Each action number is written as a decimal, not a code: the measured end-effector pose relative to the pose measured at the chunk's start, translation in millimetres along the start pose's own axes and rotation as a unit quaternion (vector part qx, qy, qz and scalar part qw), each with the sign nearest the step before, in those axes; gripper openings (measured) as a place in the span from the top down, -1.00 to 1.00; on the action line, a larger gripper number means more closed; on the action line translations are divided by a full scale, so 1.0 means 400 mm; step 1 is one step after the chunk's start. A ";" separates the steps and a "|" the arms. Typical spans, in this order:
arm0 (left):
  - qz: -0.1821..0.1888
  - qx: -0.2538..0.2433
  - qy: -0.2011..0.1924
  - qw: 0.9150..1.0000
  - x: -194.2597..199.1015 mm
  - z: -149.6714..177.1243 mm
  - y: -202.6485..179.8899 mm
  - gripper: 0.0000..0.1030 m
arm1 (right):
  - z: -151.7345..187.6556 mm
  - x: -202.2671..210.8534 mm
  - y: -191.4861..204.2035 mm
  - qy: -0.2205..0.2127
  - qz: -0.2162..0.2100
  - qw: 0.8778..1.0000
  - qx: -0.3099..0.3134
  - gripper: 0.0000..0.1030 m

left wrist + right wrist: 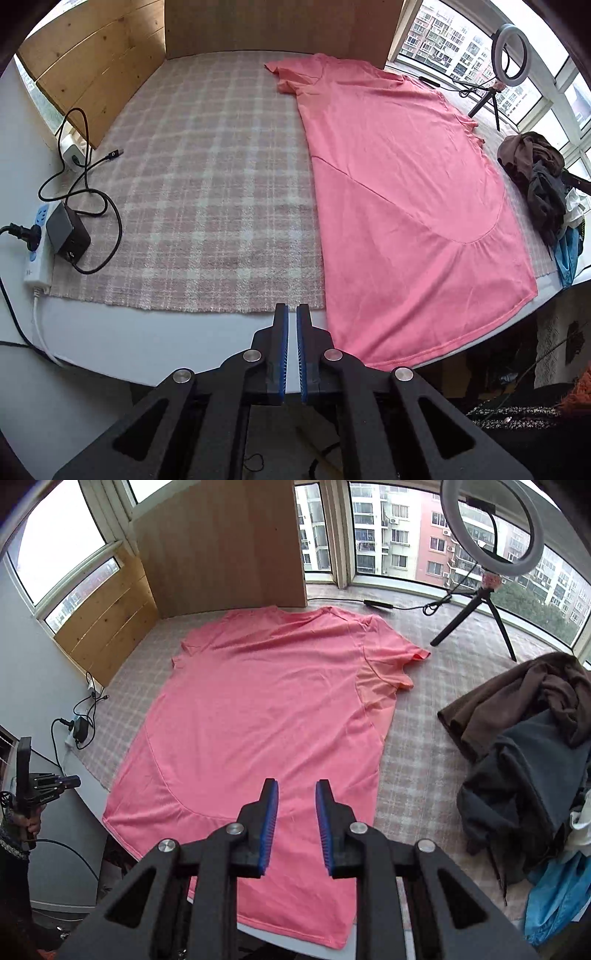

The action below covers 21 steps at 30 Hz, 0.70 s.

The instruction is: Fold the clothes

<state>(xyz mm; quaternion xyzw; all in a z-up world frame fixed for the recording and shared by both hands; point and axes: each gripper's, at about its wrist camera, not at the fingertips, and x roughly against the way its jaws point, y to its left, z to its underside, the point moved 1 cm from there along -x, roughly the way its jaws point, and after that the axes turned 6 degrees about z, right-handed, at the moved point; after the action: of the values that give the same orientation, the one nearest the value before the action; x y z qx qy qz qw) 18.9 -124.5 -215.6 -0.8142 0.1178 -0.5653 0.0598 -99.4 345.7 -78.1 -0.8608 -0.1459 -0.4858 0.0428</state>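
No readable brand or writing is made out anywhere; the small marks on the power strip (pixel 35 254) are too blurred to be read.

A pink T-shirt (pixel 266 716) of thin, faintly creased knit is spread flat on a fuzzy plaid cloth (pixel 207 192) in pink and white that covers the table (pixel 147 339). Curved seams are seen across its lower part, and one short sleeve is folded in on itself. It lies ahead of and beneath the right claw (pixel 296 794), its hem hanging just over the table's near edge.

The right claw is held above the shirt with its ribbed blue pads (pixel 271 819) parted and nothing between them. The left claw (pixel 292 314) is held just left of the shirt's hem, over the bare table edge; its pads are almost together, a narrow slit is left, and nothing is grasped.

To the right of the right claw a rumpled heap of brown, grey and blue clothes (pixel 528 760) is piled. Farther ahead a ring light (pixel 491 524) on a black tripod is stood before the window. Left of the left claw a black adapter (pixel 68 232) and looped cable are seen beside the white strip. Wooden boards (pixel 96 66) are leaned at the far edge.
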 end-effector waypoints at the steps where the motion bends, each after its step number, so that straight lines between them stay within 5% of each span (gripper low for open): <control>1: 0.001 -0.007 -0.009 1.000 -0.004 -0.063 0.006 0.90 | -0.053 -0.007 0.017 -0.021 -0.002 1.000 0.015 0.59; 4: -0.004 -0.041 -0.032 0.999 -0.035 -0.222 0.013 0.90 | -0.204 -0.066 0.060 -0.047 0.011 0.998 0.026 0.59; 8: 0.003 -0.103 -0.052 0.993 -0.091 -0.457 -0.010 0.85 | -0.335 -0.195 0.035 -0.018 0.022 1.000 -0.012 0.59; 14: 0.022 -0.158 -0.059 0.985 -0.194 -0.748 -0.056 0.66 | -0.413 -0.338 -0.037 0.014 0.057 0.998 -0.016 0.58; 18: 0.025 -0.169 -0.056 0.984 -0.287 -0.900 -0.093 0.40 | -0.463 -0.429 -0.096 0.030 0.061 0.998 -0.009 0.22; 21: -0.005 -0.190 -0.044 0.981 -0.363 -0.972 -0.113 0.33 | -0.505 -0.503 -0.128 0.048 0.069 0.996 -0.006 0.22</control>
<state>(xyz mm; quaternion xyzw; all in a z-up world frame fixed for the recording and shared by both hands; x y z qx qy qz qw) -387.3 -29.2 -199.3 -0.8357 0.2156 -0.4963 -0.0934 -378.4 308.8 -146.3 -0.8446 -0.0815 -0.5234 0.0779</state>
